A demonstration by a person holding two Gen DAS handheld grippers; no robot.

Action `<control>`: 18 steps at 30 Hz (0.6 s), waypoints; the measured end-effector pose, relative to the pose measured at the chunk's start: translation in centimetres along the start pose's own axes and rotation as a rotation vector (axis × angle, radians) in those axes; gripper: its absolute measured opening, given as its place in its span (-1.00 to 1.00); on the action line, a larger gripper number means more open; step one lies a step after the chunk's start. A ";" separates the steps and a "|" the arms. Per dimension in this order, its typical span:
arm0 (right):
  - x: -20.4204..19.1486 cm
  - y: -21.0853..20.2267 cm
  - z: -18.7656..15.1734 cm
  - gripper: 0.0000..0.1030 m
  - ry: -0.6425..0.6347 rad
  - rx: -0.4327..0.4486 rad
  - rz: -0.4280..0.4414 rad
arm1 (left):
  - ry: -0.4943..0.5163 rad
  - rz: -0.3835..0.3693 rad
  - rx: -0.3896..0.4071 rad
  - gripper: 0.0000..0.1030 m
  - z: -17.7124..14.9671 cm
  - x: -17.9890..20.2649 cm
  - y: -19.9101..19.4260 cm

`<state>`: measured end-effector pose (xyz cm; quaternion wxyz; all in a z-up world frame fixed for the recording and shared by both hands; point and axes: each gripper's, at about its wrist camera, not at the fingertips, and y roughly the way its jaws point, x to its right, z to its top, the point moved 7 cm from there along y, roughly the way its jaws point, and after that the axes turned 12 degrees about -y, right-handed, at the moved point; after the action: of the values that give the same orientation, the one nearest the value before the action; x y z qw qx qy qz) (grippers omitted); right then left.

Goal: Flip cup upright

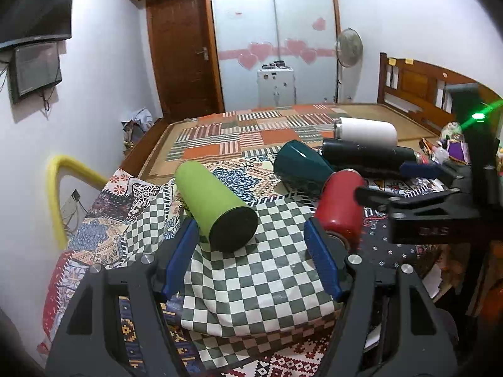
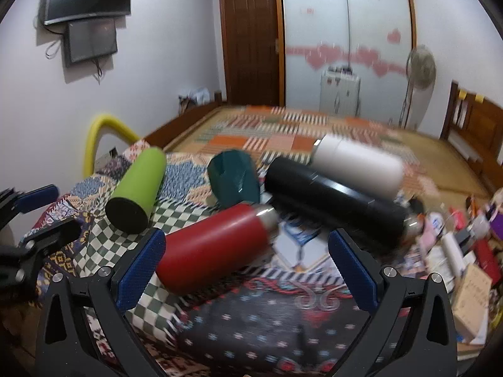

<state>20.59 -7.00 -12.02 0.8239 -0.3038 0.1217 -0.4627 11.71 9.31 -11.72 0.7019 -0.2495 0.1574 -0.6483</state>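
Several vessels lie on their sides on patterned cloths. A green tumbler [image 1: 213, 204] [image 2: 136, 193] points its black base at me. A dark teal cup [image 1: 300, 165] [image 2: 234, 179] lies behind. A red bottle [image 1: 342, 204] [image 2: 213, 246], a black bottle [image 1: 367, 155] [image 2: 336, 198] and a white bottle [image 1: 366, 130] [image 2: 358, 165] lie to the right. My left gripper [image 1: 251, 251] is open, just before the green tumbler. My right gripper [image 2: 248, 257] is open, its left pad beside the red bottle; it also shows in the left wrist view [image 1: 393, 185].
A checkered cloth [image 1: 251, 282] covers the near surface. A yellow padded rail [image 1: 59, 188] stands at the left. Clutter of boxes and small items [image 2: 465, 251] lies at the right. A wooden bed with a mat [image 1: 283, 122] stretches behind.
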 end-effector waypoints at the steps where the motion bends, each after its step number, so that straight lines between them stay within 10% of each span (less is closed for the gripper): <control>1: -0.2 0.5 -0.1 1.00 0.013 -0.018 0.006 | -0.009 -0.006 0.001 0.35 -0.1 -0.2 0.1; 18: -1.3 5.6 -0.7 1.00 0.050 -0.292 0.088 | -0.057 -0.020 0.019 0.35 -0.4 -1.3 1.1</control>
<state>23.43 -4.05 -16.14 0.7872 -0.4030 0.2214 -0.4110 12.26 10.56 -12.73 0.7020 -0.2628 0.1287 -0.6493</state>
